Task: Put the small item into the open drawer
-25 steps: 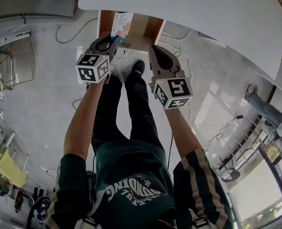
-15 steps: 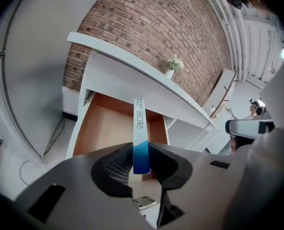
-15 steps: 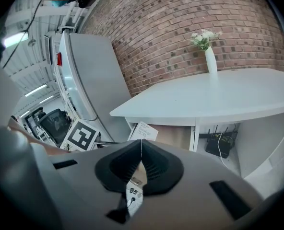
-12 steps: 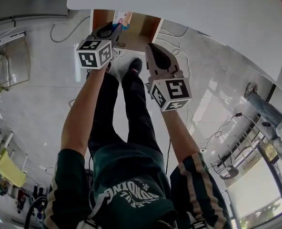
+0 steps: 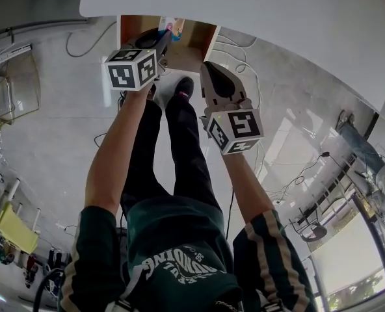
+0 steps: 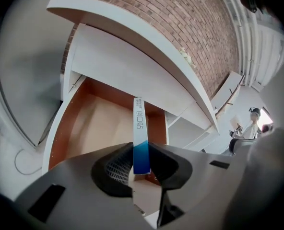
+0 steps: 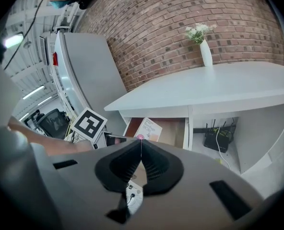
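- The thin flat white packet with a blue end (image 6: 139,123) stands on edge, its blue end pinched between the jaws of the left gripper (image 6: 140,153).
- Its white end reaches out over the brown wooden inside of the open, white-sided drawer (image 6: 96,126); nothing else shows in the drawer.
- The right gripper (image 7: 141,150) hangs just beside the drawer, jaws pressed together with nothing between them.
- The drawer sits under a white desk (image 7: 218,87) against a red brick wall (image 7: 180,28).
- A white vase of flowers (image 7: 205,51) stands on the desk.

Head cam's up high, looking steeply down. Both gripper cams sit right behind their jaws, facing the open brown wooden drawer (image 5: 196,44), which all three share.
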